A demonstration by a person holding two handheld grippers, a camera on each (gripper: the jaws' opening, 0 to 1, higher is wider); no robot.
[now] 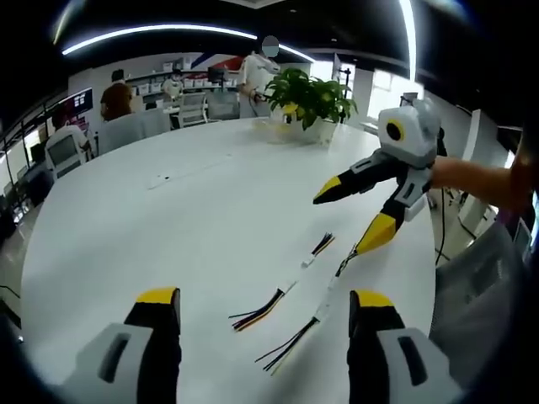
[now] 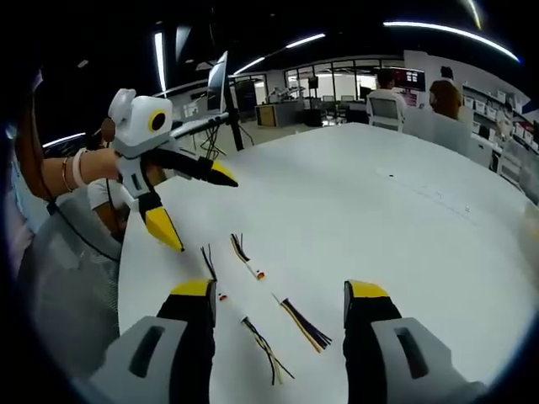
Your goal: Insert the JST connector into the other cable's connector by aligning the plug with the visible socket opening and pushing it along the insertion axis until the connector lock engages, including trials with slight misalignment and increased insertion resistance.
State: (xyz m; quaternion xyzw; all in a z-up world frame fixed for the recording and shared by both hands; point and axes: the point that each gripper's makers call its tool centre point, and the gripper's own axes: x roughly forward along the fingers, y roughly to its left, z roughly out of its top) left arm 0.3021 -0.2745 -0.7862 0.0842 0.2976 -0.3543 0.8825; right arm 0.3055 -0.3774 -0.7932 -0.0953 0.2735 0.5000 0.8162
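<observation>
In the left gripper view my left gripper hangs released and empty over the white table, the two JST cables lying unmated between its jaws. In the right gripper view my right gripper is likewise spread, holding nothing; I judge everything remains: grasping, aligning, pushing home.

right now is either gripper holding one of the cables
No, both the left gripper and the right gripper are open and empty, and the cables lie loose on the white table.

Bright office, white table
</observation>
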